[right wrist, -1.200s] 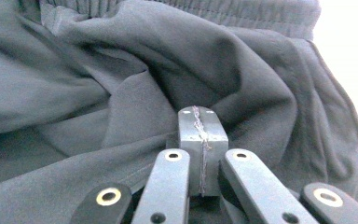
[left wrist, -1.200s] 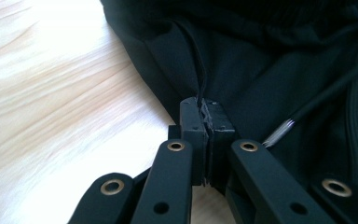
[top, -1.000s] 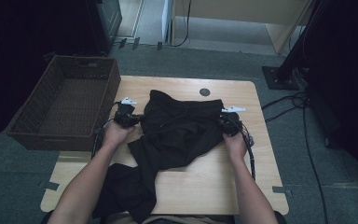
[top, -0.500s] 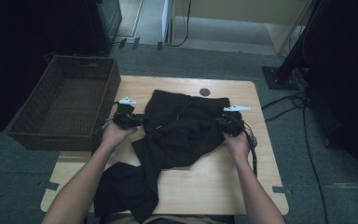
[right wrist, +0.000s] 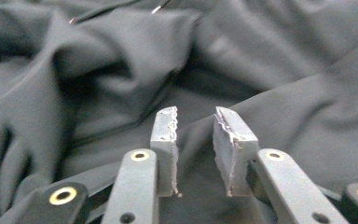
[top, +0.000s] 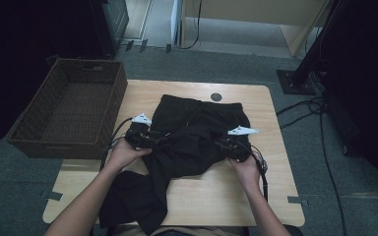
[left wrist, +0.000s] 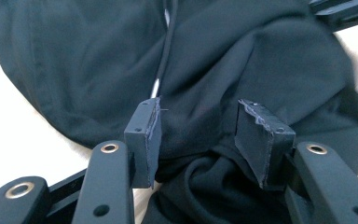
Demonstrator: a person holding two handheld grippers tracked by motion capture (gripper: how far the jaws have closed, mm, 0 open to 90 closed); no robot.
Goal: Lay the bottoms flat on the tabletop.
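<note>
A black garment [top: 197, 132] lies crumpled on the wooden table [top: 275, 196], one part trailing off the near edge at the left. My left gripper [top: 155, 139] sits at the garment's left side, and its jaws have just been opening. In the left gripper view the left gripper [left wrist: 198, 135] stands open over a fold of black cloth [left wrist: 261, 60], and the pads [left wrist: 144, 135] do not press on it. At the garment's right side, my right gripper [top: 221, 145] has also just been opening. Up close, the right gripper [right wrist: 196, 140] shows a narrow gap above the cloth [right wrist: 284, 60], with nothing pinched.
A brown wicker basket [top: 69, 113] stands off the table's left side. A small black round cap [top: 216, 97] sits in the tabletop behind the garment. Cables and a dark stand base [top: 295, 81] lie on the floor to the right.
Both hands have drawn back toward the near edge of the table. Both grippers' jaws have parted and let go of the cloth, which now lies folded across the garment's middle.
</note>
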